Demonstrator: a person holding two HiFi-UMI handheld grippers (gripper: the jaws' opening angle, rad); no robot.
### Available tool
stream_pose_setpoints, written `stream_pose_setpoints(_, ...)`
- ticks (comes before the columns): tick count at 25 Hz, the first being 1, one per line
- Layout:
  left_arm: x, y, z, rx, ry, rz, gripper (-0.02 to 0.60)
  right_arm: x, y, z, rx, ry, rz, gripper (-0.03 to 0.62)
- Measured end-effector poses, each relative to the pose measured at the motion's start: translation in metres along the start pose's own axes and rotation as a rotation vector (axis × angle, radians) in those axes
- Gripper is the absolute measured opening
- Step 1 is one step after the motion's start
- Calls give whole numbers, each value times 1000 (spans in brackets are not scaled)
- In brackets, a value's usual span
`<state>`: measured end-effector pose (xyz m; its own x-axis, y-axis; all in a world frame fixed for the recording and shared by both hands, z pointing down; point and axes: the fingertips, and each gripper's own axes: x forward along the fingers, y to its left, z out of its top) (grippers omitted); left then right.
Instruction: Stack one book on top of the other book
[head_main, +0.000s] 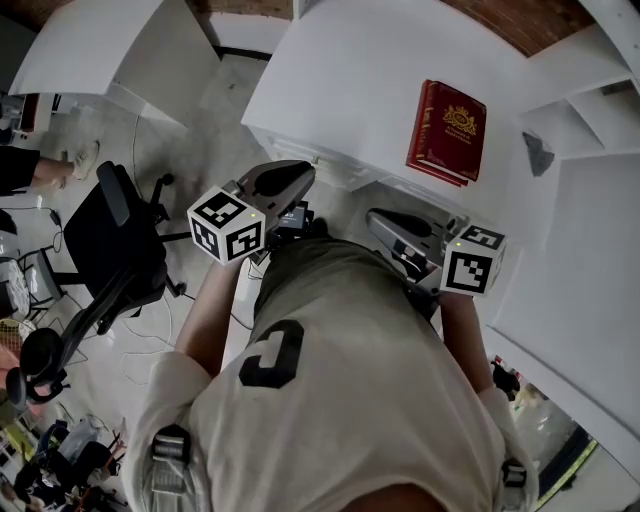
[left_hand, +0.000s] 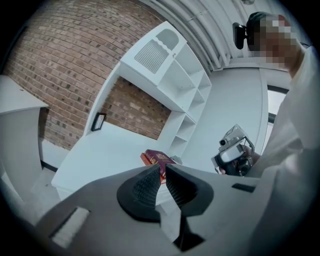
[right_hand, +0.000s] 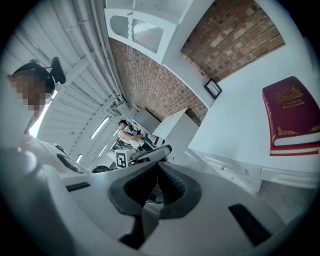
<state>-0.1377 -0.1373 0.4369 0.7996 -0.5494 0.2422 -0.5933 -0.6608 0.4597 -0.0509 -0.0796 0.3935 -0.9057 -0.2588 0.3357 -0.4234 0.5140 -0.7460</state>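
Books already lie one upon the other: the maroon book rests flat on the red book, edges nearly flush, at the upper right of the head view on the white table. By that showing the stacking itself looks finished, and this is the step of standing clear. The left gripper and the right gripper are both held close to the person's torso, well apart from the pile, each with its jaws together and nothing between them. Any next move calls only for keeping away from the stack, or for a light nudge if the covers need squaring. The table is bare otherwise, save a small frame against the brick wall; a white shelf unit rises beside it, and an office chair stands at centre left.
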Motion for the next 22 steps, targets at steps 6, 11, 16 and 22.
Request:
stream_pose_setpoints(6,22,-40,-5,14,29,-68,32,-43,2,-20,0,-52,-10,5)
stream_pose_setpoints(11,39,-91,-14,42,36,-131,32,-93,-4,-37,71,-157,-29,5)
stream_pose_setpoints(16,52,-134,-24,68,45,-137,32,-128,-6,-52,97,-210,5,5)
stream_pose_setpoints(22,49,-170,-37,97,70,-109,32,-150,-1,-72,101,-204,73,5)
